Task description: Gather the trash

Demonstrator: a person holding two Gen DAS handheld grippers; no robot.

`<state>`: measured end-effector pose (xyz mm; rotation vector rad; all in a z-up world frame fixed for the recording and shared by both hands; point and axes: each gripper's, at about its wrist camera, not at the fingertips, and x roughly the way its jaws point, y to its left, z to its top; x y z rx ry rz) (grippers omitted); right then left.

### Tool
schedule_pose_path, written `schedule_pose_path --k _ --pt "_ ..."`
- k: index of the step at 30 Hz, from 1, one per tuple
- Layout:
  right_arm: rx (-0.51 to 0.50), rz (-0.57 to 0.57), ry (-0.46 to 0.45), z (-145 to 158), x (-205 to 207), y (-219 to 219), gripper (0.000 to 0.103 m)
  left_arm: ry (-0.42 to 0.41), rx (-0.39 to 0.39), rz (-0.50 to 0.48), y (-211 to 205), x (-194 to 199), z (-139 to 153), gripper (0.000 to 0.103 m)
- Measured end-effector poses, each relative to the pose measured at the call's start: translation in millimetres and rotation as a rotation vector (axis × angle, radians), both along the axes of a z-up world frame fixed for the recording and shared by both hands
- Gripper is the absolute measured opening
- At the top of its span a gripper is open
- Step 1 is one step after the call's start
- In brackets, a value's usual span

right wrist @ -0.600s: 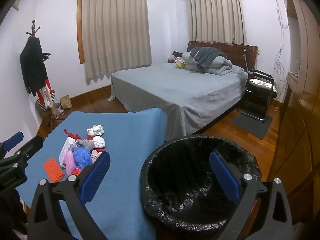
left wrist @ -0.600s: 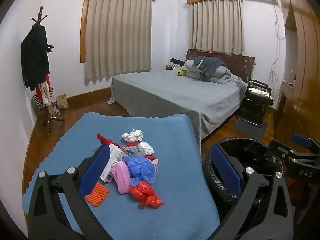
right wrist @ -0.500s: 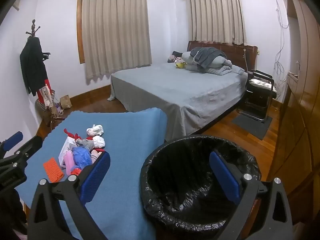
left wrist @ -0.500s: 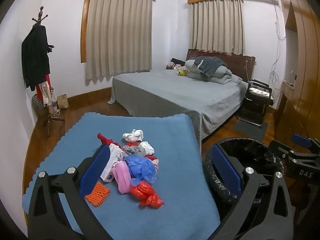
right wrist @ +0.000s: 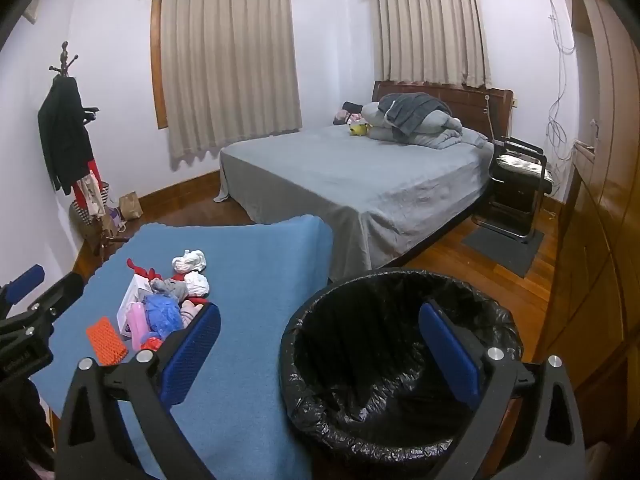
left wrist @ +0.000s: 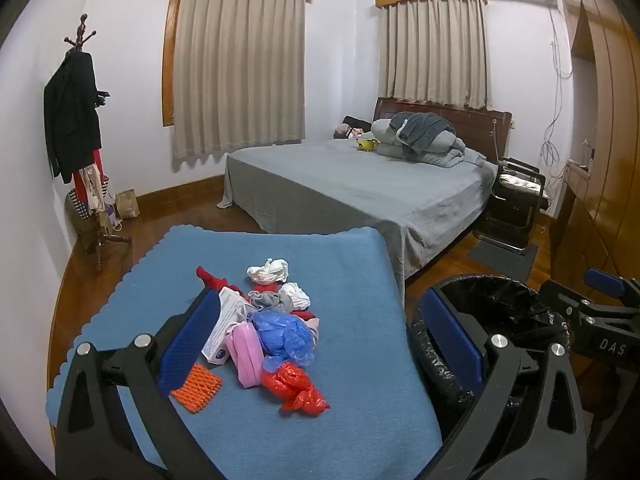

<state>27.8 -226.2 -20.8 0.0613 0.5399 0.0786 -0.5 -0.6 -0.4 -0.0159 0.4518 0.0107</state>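
Note:
A pile of trash lies on a blue-covered table: a red plastic bag, a blue plastic bag, a pink case, an orange ridged piece, white crumpled tissues and a white card. The pile also shows in the right wrist view. A bin with a black liner stands to the right of the table. My left gripper is open and empty above the table's near side. My right gripper is open and empty above the bin's near rim.
A grey bed stands behind the table. A coat rack with clothes is at the left wall. A black chair and a wooden wardrobe are on the right. The floor is wood.

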Motion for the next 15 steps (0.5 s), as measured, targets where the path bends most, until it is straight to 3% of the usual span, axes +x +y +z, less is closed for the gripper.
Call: schedule_pose_path --k 15 --pt "0.004 -0.001 0.0 -0.2 -0.7 -2.0 0.097 0.0 0.003 0.0 -0.7 0.0 0.0 0.098"
